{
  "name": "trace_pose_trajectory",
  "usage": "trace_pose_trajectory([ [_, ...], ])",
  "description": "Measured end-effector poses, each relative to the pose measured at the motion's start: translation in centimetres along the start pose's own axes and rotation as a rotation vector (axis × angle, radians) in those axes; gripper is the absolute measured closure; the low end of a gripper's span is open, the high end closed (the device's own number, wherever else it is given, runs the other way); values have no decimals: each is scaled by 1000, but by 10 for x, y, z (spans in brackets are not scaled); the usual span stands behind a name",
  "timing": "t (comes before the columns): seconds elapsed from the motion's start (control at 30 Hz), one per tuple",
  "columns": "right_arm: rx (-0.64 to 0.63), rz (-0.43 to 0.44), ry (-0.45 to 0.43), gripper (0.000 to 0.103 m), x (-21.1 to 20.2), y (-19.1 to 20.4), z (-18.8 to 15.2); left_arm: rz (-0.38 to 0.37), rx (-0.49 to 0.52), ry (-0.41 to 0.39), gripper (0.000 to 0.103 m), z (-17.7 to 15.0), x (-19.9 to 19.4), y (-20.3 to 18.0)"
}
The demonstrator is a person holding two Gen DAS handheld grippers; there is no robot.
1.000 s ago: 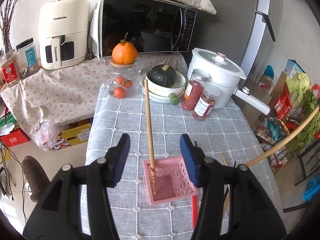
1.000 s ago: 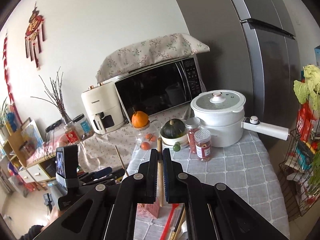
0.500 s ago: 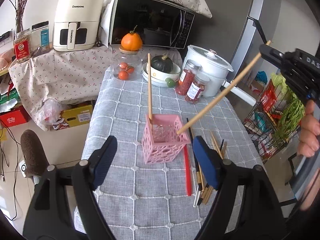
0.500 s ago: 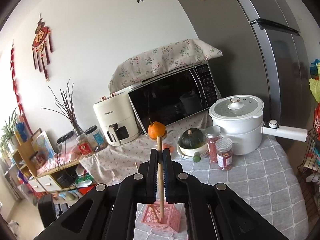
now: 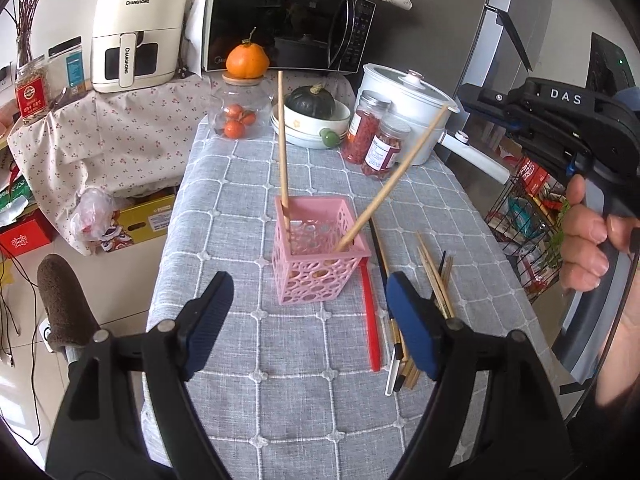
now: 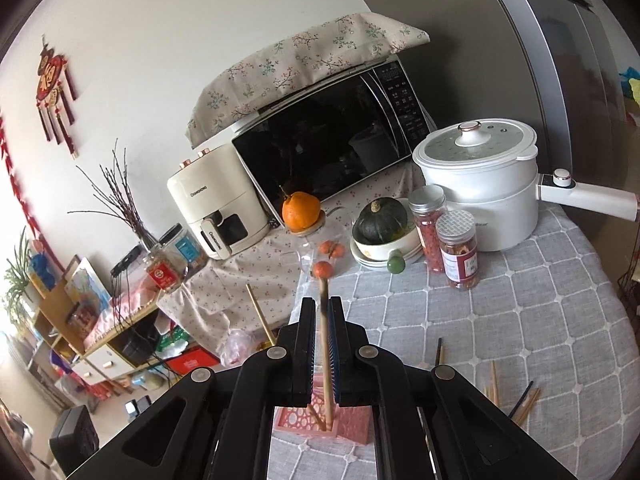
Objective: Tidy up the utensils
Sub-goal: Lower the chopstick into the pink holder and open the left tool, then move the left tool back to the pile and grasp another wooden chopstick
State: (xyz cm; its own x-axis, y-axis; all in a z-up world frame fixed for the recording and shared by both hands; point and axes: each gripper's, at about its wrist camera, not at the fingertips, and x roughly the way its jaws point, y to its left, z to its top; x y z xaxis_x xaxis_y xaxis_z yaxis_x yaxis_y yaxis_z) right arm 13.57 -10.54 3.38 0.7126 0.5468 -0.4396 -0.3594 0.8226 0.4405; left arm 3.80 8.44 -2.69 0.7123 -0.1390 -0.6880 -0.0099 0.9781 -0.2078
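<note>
A pink lattice basket (image 5: pixel 320 256) stands mid-table on the grey checked cloth (image 5: pixel 248 208). One wooden chopstick (image 5: pixel 283 140) stands in its far left corner. A second wooden chopstick (image 5: pixel 396 176) leans to the right with its lower end inside the basket. My right gripper (image 6: pixel 322 305) is shut on that leaning chopstick (image 6: pixel 326 360), with the basket (image 6: pixel 352 420) below it. In the left wrist view a hand holds this right gripper (image 5: pixel 466 94) at the upper right. My left gripper (image 5: pixel 308 294) is open and empty, just in front of the basket. Several loose chopsticks (image 5: pixel 434 276) and a red one (image 5: pixel 370 320) lie right of the basket.
At the table's far end stand a fruit jar topped with an orange (image 5: pixel 246 62), a bowl with a dark squash (image 5: pixel 312 100), two spice jars (image 5: pixel 384 148) and a white pot (image 5: pixel 404 96). A microwave (image 5: pixel 288 20) and air fryer (image 5: pixel 136 32) sit behind. A wire rack (image 5: pixel 524 216) stands right of the table.
My left gripper drew back from the basket and its jaws spread wider. My right gripper came down and lowered its chopstick's end into the basket.
</note>
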Motion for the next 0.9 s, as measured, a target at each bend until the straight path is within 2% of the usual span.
trace_pose_trajectory([
  [0.13,-24,-11,-13,97,-2,2,3,0,-3,12,23,0,0,-4],
  [0.3,24,28,14,94,-5,-6,5,24,26,30,23,4,-1,-14],
  [0.47,51,-7,8,54,-25,-24,10,36,55,42,20,9,-5,-31],
  [0.6,43,-71,38,41,-43,-44,10,44,83,60,19,11,-4,-49],
  [0.73,3,-187,90,24,-60,-68,5,33,107,100,17,13,5,-73],
  [0.9,-8,-332,223,17,-72,-109,-8,2,130,189,17,14,29,-108],
])
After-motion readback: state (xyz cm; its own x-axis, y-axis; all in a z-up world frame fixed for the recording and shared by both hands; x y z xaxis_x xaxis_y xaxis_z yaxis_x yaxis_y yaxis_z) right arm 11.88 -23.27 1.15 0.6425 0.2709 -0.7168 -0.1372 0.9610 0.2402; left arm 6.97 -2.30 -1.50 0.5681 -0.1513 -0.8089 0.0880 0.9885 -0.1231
